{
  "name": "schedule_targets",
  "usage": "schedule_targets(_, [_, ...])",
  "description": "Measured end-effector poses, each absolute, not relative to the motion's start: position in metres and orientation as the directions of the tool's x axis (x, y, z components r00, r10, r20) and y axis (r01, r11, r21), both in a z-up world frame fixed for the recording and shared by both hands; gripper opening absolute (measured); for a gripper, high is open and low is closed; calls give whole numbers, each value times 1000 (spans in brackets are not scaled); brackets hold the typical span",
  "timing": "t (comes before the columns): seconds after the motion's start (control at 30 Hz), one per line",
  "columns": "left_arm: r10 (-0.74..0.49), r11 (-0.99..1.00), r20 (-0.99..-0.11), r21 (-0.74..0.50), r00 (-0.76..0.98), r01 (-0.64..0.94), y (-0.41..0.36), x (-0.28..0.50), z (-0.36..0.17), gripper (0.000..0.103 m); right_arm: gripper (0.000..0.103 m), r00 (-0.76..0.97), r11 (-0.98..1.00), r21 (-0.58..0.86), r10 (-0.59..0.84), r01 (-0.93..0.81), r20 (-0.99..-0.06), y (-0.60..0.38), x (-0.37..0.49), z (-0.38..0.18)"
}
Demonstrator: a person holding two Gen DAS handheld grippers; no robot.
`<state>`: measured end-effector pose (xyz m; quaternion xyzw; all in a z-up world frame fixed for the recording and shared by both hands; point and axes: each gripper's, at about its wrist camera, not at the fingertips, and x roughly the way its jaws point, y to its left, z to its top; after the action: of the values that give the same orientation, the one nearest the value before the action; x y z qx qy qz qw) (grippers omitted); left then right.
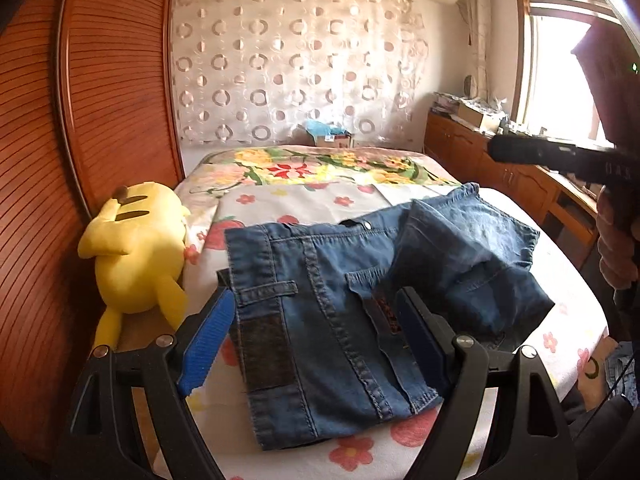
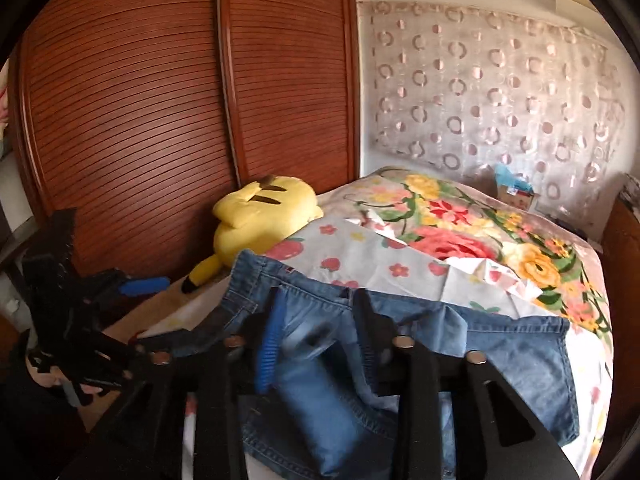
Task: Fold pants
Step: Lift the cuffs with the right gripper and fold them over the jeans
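Blue denim pants (image 1: 344, 304) lie folded into a compact bundle on the flowered bed sheet (image 1: 320, 200). My left gripper (image 1: 316, 308) hovers just above their near edge, jaws wide open, blue pads (image 1: 208, 340) on either side, holding nothing. In the right wrist view the pants (image 2: 500, 360) lie below my right gripper (image 2: 320, 320), whose jaws stand apart over a raised fold of denim without clamping it. The left gripper shows at that view's left (image 2: 80, 320). The right tool's black body shows at the left wrist view's right edge (image 1: 560, 160).
A yellow plush toy (image 1: 136, 248) lies at the bed's left edge against a slatted wooden wardrobe (image 1: 80, 140). A flowered quilt (image 1: 320, 164) covers the far bed. A wooden cabinet (image 1: 500, 160) with clutter stands right, below a window (image 1: 560, 72).
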<state>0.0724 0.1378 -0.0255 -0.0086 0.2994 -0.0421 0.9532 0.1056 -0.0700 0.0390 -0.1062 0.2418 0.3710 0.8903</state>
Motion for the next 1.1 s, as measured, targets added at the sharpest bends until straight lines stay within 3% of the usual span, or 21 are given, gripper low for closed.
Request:
schedule_targets(0.2, [-115, 993, -573, -59, 811, 99, 130, 77, -29, 83, 44, 651, 754, -29, 547, -656, -526, -69, 126, 32])
schedule_targets(0.47, [-174, 983, -630, -69, 757, 168, 104, 94, -55, 83, 46, 627, 803, 8, 471, -595, -621, -56, 165, -5])
schedule_targets(0.53, [-192, 979, -646, -77, 739, 187, 99, 100, -62, 73, 45, 608, 805, 28, 470, -593, -640, -53, 171, -12])
schedule_targets(0.8, [-226, 967, -696, -74, 682, 245, 81, 122, -86, 51, 45, 546, 801, 50, 451, -597, -706, -44, 168, -21])
schedule_targets(0.93, [-227, 965, -709, -72, 668, 252, 77, 126, -93, 34, 45, 503, 787, 74, 460, -613, -731, -36, 169, -25])
schedule_targets(0.97, [-232, 964, -706, -74, 669, 257, 76, 125, -94, 33, 36, 494, 783, 79, 463, -617, -736, -35, 168, -26])
schedule_targets(1.0, [-237, 962, -703, -76, 670, 261, 76, 124, -93, 26, 17, 482, 777, 86, 469, -624, -740, -34, 167, -28])
schedule_targets(1.03, [-240, 962, -700, -78, 673, 261, 78, 123, -93, 16, 10, 474, 770, 89, 474, -631, -741, -38, 168, -26])
schedule_targets(1.1, [-250, 959, -694, -84, 675, 269, 78, 117, -89, 10, 5, 491, 766, 76, 482, -639, -726, -38, 164, -17])
